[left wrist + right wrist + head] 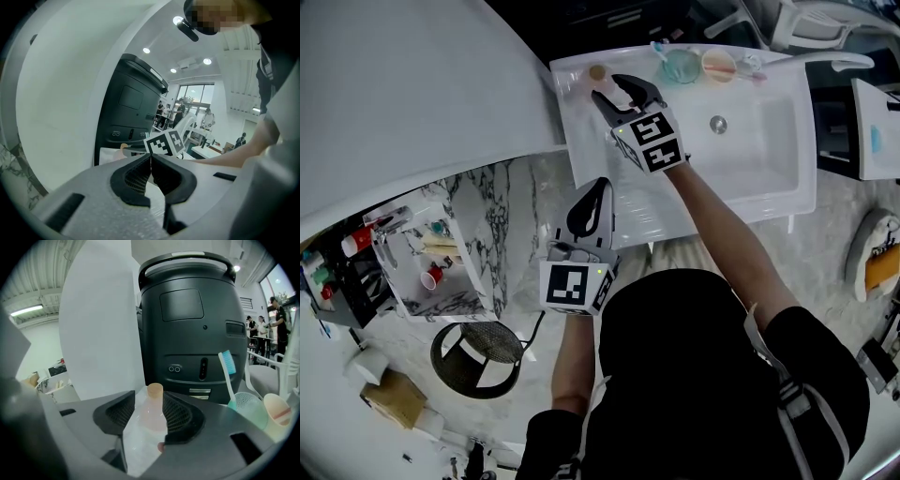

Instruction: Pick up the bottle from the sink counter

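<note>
A small clear bottle (598, 73) with a tan cap stands on the back left corner of the white sink counter (581, 122). My right gripper (609, 87) reaches over the sink to it and is open. In the right gripper view the bottle (154, 416) stands upright between the two pads; I cannot tell whether either pad touches it. My left gripper (595, 192) hangs by the sink's front left edge, shut and holding nothing. In the left gripper view its pads (151, 161) meet, and the right gripper's marker cube (164, 143) shows ahead.
A teal mesh cup (681, 66) with a toothbrush (227, 373) and a beige cup (718, 64) stand along the counter's back edge, right of the bottle. A large black appliance (192, 324) rises behind. The faucet (825, 58) is at the back right. A marble shelf (441, 253) lies left.
</note>
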A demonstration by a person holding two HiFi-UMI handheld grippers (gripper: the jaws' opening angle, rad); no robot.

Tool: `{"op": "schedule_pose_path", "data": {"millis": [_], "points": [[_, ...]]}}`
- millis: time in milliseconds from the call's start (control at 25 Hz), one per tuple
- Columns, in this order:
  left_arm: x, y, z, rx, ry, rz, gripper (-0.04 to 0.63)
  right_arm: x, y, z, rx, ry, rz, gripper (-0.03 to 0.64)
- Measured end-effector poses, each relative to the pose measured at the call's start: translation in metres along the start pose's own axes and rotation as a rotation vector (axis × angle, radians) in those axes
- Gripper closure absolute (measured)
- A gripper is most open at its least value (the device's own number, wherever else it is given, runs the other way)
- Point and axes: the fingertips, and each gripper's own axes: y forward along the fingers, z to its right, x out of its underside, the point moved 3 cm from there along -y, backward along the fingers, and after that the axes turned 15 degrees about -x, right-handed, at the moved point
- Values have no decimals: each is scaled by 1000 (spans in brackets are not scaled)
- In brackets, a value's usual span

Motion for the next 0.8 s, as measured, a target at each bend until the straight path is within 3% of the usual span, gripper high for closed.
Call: {"op": "schedule_pose_path", "data": {"millis": [800], "points": [[2, 1, -13, -15, 12, -14, 575, 5, 30, 18, 108, -55, -28, 454]]}}
